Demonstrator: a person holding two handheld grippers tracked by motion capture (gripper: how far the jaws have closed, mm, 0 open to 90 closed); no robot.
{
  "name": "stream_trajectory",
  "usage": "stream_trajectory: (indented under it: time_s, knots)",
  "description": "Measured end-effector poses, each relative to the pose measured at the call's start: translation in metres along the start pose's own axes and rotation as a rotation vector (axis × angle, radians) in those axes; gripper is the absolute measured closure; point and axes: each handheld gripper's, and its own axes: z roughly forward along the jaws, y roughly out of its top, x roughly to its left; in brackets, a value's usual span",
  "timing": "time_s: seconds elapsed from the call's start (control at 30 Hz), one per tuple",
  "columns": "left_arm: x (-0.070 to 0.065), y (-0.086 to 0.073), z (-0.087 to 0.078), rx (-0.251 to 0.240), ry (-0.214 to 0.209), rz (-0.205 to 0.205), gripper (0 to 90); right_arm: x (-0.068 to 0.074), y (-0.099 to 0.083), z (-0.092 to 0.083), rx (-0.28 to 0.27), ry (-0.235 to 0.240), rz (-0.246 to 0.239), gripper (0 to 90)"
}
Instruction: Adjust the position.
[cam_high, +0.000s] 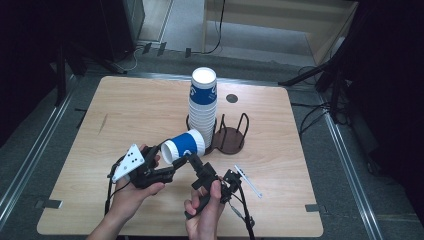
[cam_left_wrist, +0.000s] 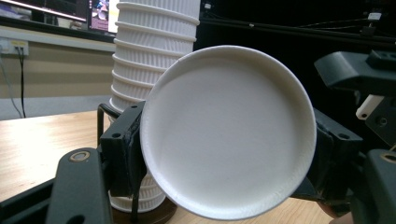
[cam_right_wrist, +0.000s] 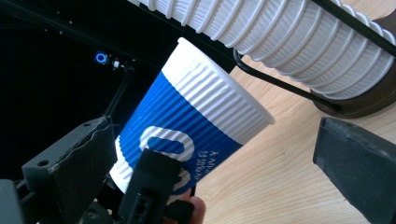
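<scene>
A blue-and-white ribbed paper cup (cam_high: 186, 144) lies on its side in the air above the table, its white bottom (cam_left_wrist: 229, 130) facing back along my left gripper. My left gripper (cam_high: 170, 158) is shut on the cup's narrow base end, one jaw pressed on each side (cam_left_wrist: 229, 156). My right gripper (cam_high: 198, 167) stands just to the right of the cup and points at its side. In the right gripper view its jaws (cam_right_wrist: 215, 158) are wide open, with the cup's blue wall (cam_right_wrist: 196, 121) ahead of them and untouched.
A tall stack of upside-down cups (cam_high: 203, 102) stands in a dark wire holder (cam_high: 231, 138) just behind the held cup; it also rises behind the cup in the left gripper view (cam_left_wrist: 149, 51). A thin white strip (cam_high: 248, 181) lies right of my right hand. The wooden table (cam_high: 130, 115) has a black round hole (cam_high: 231, 98).
</scene>
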Motion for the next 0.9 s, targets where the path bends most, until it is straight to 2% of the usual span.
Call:
stream_trajectory:
  time_s: [0.17, 0.27, 0.3, 0.57, 0.6, 0.63, 0.67, 0.87, 0.9]
  knots:
    - [-0.003, -0.001, 0.001, -0.009, -0.002, -0.001, 27.3, 0.000, 0.002, 0.000, -0.019, -0.015, 0.013, 0.0]
    - [-0.004, -0.002, 0.002, -0.011, -0.003, 0.003, 27.3, -0.002, 0.003, 0.001, -0.013, -0.013, 0.059, 0.0]
    - [-0.005, -0.002, 0.003, -0.017, -0.005, 0.000, 27.3, -0.002, 0.003, 0.001, -0.013, -0.013, 0.059, 0.0]
    - [-0.010, -0.004, 0.007, -0.022, -0.024, 0.010, 27.3, -0.002, 0.006, 0.002, -0.018, 0.010, 0.176, 0.0]
    - [-0.010, -0.004, 0.007, -0.025, -0.025, 0.009, 27.2, -0.003, 0.007, 0.003, -0.023, 0.017, 0.224, 0.0]
    - [-0.011, -0.004, 0.007, -0.023, -0.026, 0.013, 27.2, -0.003, 0.007, 0.003, -0.023, 0.017, 0.224, 0.0]
    - [-0.011, -0.005, 0.007, -0.021, -0.029, 0.014, 27.3, -0.006, 0.008, 0.004, -0.018, 0.029, 0.260, 0.0]
    - [-0.014, -0.006, 0.006, -0.019, -0.038, 0.017, 27.3, -0.007, 0.007, 0.010, -0.014, 0.031, 0.308, 0.0]
    - [-0.014, -0.007, 0.006, -0.018, -0.038, 0.016, 27.3, -0.007, 0.007, 0.012, -0.017, 0.042, 0.314, 0.0]
